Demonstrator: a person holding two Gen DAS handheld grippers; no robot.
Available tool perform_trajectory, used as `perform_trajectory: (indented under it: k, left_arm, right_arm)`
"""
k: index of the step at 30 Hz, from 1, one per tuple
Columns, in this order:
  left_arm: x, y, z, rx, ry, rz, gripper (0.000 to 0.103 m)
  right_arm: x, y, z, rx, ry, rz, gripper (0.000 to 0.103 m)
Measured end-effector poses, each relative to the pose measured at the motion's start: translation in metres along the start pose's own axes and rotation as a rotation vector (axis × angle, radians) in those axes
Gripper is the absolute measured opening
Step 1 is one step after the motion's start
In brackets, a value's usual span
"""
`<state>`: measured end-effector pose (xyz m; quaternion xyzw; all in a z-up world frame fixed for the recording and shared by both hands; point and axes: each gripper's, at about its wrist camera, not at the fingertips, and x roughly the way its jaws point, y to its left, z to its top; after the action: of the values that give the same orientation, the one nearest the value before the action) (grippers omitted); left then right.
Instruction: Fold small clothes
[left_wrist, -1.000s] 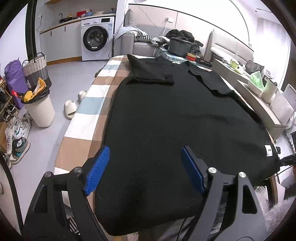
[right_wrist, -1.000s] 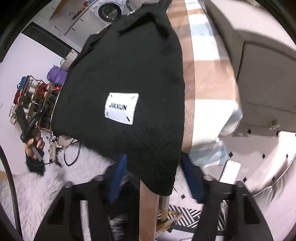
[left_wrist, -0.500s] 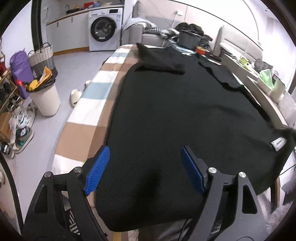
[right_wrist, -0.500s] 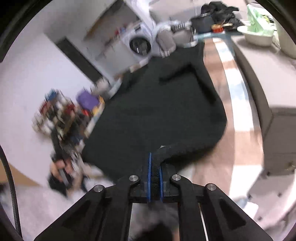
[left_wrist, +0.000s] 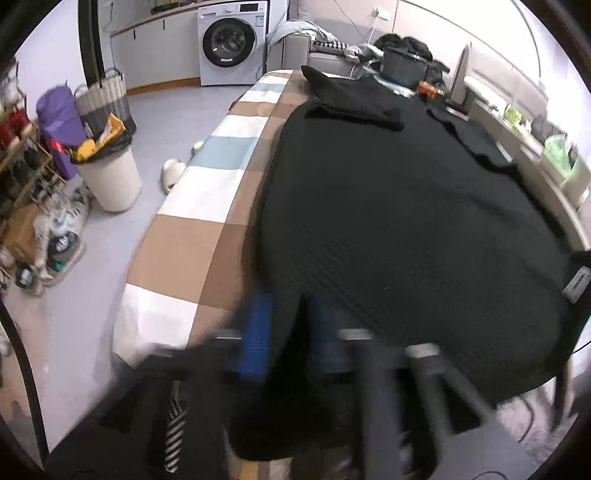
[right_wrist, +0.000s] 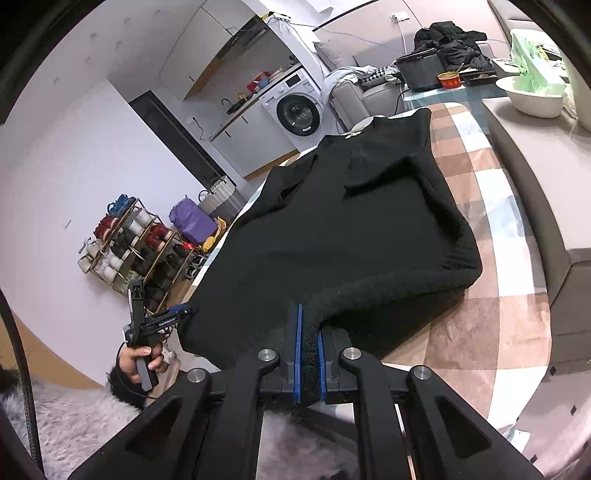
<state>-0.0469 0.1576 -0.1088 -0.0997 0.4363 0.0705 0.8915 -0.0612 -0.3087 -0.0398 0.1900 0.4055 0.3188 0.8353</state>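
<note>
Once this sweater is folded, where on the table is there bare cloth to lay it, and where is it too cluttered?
Bare checked tablecloth runs along the sweater's left edge, on the washing machine side. A second bare strip lies between the sweater's right edge and the grey bench. The far end is crowded: a black pot, a red bowl and piled clothes.

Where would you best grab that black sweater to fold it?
By its near hem corners, coming in from the table's end. The black sweater lies flat with that hem draping over the edge, so fingers slip around it; the right gripper already pinches one corner, the left gripper the other.
</note>
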Motion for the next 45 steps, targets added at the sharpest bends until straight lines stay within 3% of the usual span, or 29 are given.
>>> perform_trajectory:
  k: [9,13,16,18,20,23,25,28,32,38,39,41,42,45]
  left_arm:
    - [-0.018,-0.013,0.028,-0.013,-0.152,-0.055,0.005]
    - [-0.026,-0.017,0.059,-0.022,-0.223,-0.086,0.005]
    - [-0.028,-0.015,0.075,-0.039,-0.247,-0.092,0.005]
    - [-0.02,-0.011,0.084,-0.062,-0.231,-0.106,0.006]
    - [-0.009,-0.003,0.085,-0.105,-0.189,-0.112,0.007]
    - [0.003,0.006,0.074,-0.134,-0.118,-0.107,0.024]
    - [0.003,0.01,0.064,-0.141,-0.104,-0.104,0.043]
    - [-0.004,0.018,0.048,-0.153,-0.094,-0.112,0.054]
    - [-0.009,0.025,0.029,-0.15,-0.056,-0.13,0.054]
    - [-0.003,0.005,0.017,-0.093,-0.011,-0.18,0.054]
    - [-0.001,0.002,0.016,-0.081,-0.005,-0.182,0.051]
    - [0.001,-0.004,0.015,-0.062,-0.005,-0.178,0.028]
    - [0.001,-0.005,0.014,-0.059,-0.01,-0.178,0.011]
    - [-0.004,-0.004,0.015,-0.07,-0.054,-0.198,0.004]
  right_arm:
    - [0.004,-0.007,0.003,0.014,-0.071,-0.005,0.007]
    - [-0.001,-0.013,0.02,0.039,-0.185,-0.012,0.007]
    - [-0.007,-0.02,0.033,0.072,-0.274,-0.064,0.007]
    - [-0.01,-0.029,0.038,0.105,-0.323,-0.115,0.007]
    - [-0.007,-0.037,0.039,0.125,-0.303,-0.16,0.007]
    - [-0.001,-0.046,0.034,0.136,-0.255,-0.2,0.007]
    - [0.003,-0.05,0.03,0.143,-0.224,-0.221,0.007]
    - [0.006,-0.054,0.027,0.156,-0.19,-0.237,0.007]
    - [0.008,-0.053,0.025,0.144,-0.166,-0.234,0.009]
    - [0.015,-0.049,0.019,0.133,-0.123,-0.211,0.011]
    - [0.016,-0.05,0.018,0.132,-0.113,-0.205,0.013]
    - [0.018,-0.05,0.016,0.134,-0.094,-0.192,0.017]
    - [0.019,-0.052,0.016,0.138,-0.082,-0.184,0.022]
    - [0.02,-0.055,0.013,0.151,-0.054,-0.153,0.036]
